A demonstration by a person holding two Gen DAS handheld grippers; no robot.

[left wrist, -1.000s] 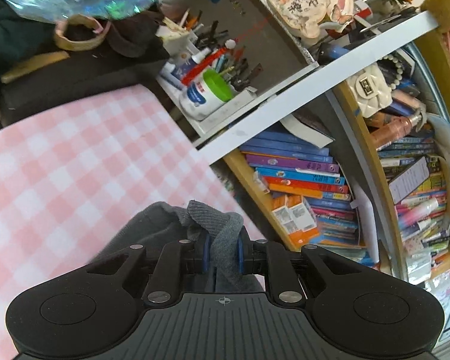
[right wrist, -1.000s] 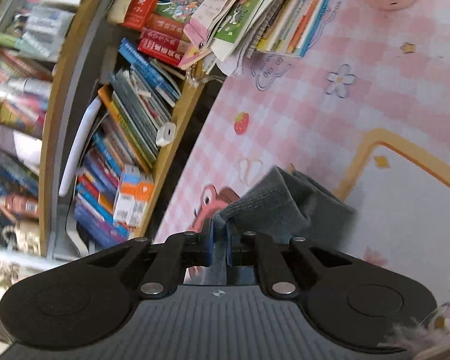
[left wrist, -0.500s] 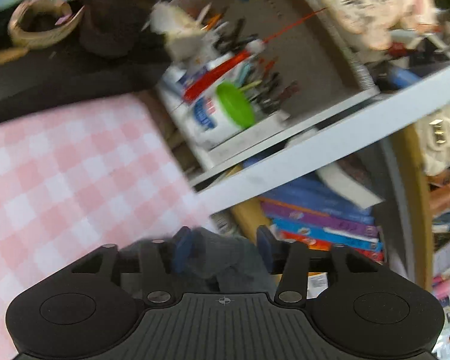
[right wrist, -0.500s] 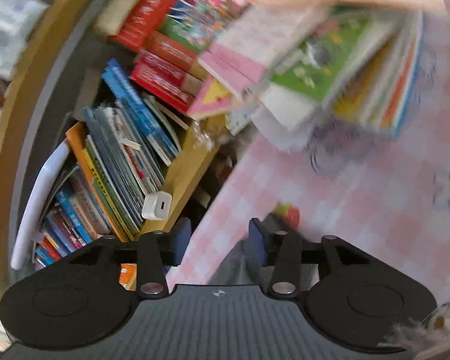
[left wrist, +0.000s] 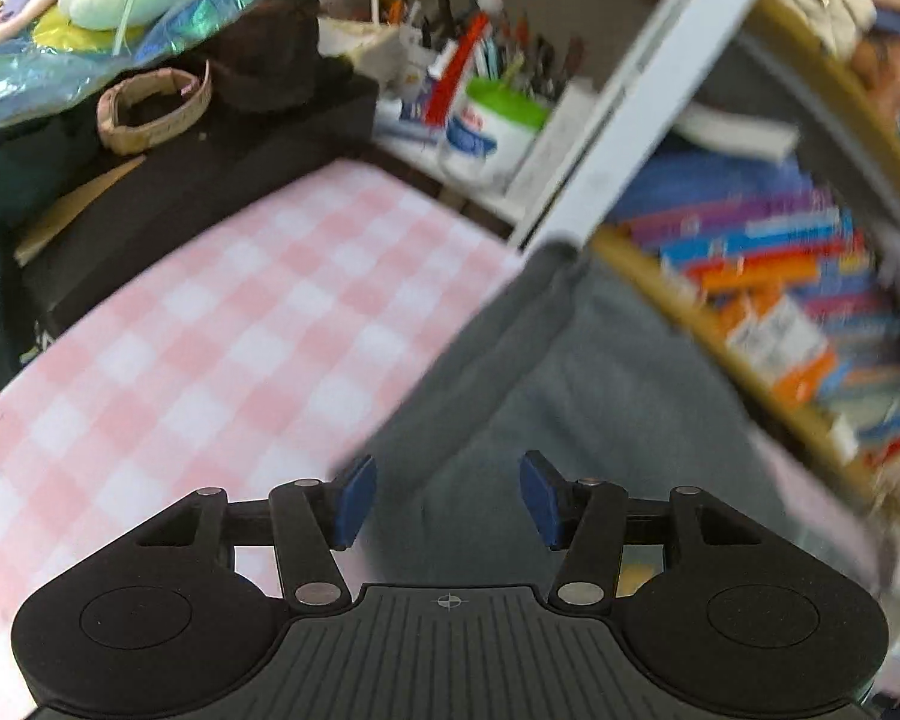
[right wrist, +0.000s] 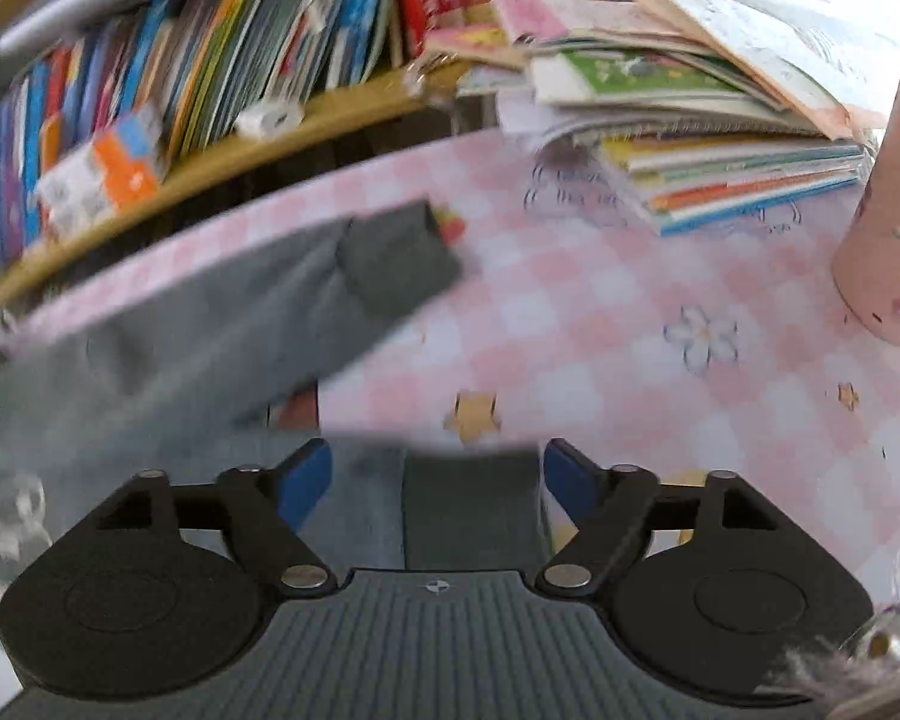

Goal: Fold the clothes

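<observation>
— What does your left wrist view show?
— Your left gripper (left wrist: 447, 495) is spread, released, above the grey garment (left wrist: 576, 396) along the pink checked table's (left wrist: 210, 324) bookshelf-side edge.

— And the right?
— Your right gripper (right wrist: 438, 483) gapes empty over a dark cuff (right wrist: 471, 504); another cuff (right wrist: 399, 258) lies near that edge.
</observation>
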